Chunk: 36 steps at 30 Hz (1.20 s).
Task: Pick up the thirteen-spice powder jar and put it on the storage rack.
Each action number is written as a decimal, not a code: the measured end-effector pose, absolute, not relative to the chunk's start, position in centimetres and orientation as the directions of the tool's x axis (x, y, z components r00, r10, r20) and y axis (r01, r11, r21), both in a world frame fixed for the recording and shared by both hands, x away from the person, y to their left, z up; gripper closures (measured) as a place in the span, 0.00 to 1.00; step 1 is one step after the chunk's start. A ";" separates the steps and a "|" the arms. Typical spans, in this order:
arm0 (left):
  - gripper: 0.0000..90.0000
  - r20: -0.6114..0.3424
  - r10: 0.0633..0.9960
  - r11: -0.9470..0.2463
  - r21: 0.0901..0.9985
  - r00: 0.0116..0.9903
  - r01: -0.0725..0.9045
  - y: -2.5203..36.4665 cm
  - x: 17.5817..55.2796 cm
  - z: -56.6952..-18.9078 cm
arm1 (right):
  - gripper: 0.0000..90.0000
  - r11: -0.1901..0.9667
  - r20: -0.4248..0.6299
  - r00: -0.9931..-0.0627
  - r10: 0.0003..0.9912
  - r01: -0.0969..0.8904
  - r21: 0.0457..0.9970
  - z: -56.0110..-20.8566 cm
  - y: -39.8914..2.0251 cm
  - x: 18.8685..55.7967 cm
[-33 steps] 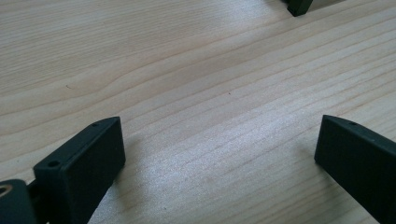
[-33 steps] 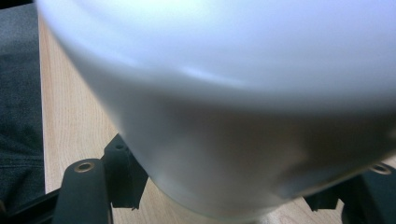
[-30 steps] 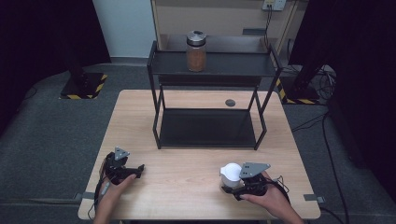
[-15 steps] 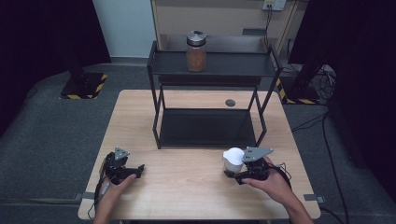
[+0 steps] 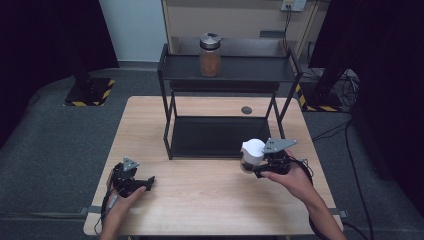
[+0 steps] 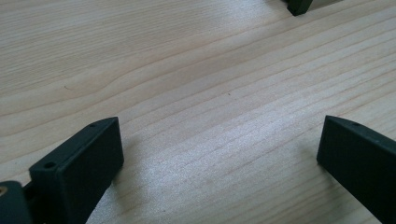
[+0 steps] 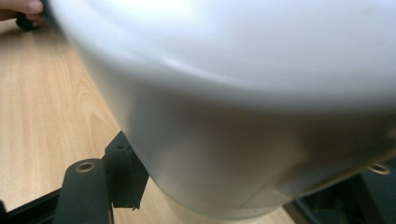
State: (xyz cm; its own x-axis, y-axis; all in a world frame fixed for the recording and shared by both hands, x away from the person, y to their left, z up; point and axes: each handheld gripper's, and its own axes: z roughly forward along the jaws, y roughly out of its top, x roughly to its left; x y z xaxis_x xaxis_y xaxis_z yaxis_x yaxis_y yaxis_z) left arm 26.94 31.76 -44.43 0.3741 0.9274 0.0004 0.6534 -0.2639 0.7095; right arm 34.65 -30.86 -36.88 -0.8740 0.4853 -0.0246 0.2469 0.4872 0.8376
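Note:
My right gripper [image 5: 255,164] is shut on a white-capped container [image 5: 252,150], held just above the table in front of the black rack's lower shelf [image 5: 220,137]. In the right gripper view the container [image 7: 243,93] looms close and blurred, clamped between the black jaws. My left gripper [image 5: 146,183] rests near the table's front left with its jaws wide apart. The left gripper view has bare wood between its fingers [image 6: 79,163]. A brown-filled jar with a metal lid [image 5: 210,55] stands on the rack's top shelf [image 5: 250,70].
The two-tier black rack takes up the far middle of the wooden table [image 5: 210,200]. A small dark disc [image 5: 246,110] lies on the table behind the lower shelf. Dark floor with hazard-striped stands surrounds the table.
My right gripper has lifted the white-capped container and carried it away from the front edge toward the rack. The left gripper has stayed put.

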 end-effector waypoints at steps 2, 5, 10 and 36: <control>0.00 0.000 0.927 -0.264 0.710 0.374 0.654 31.8 26.9 -44.4 | 0.35 0.492 -0.030 -0.872 0.488 0.246 0.835 -36.4 -30.8 35.1; 0.00 0.000 0.927 -0.264 0.709 0.375 0.654 31.8 27.0 -44.4 | 0.35 0.496 -0.036 -0.871 0.489 0.244 0.833 -35.7 -30.6 35.6; 0.00 0.000 0.927 -0.265 0.709 0.376 0.653 31.8 27.0 -44.4 | 0.35 0.502 -0.051 -0.869 0.492 0.235 0.832 -34.6 -30.5 36.4; 0.00 -0.001 0.923 -0.271 0.709 0.385 0.651 31.9 27.2 -44.4 | 0.35 0.511 -0.089 -0.864 0.495 0.207 0.835 -28.2 -30.5 38.5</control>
State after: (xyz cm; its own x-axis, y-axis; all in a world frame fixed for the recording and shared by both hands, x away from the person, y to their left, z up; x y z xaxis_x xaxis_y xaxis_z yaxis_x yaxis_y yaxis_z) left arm 27.19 31.88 -44.43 0.3853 0.9228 -0.0008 0.6507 -0.2711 0.7093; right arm 38.52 -30.49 -28.16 -0.8644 0.4950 -0.0887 0.2068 0.5107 0.8345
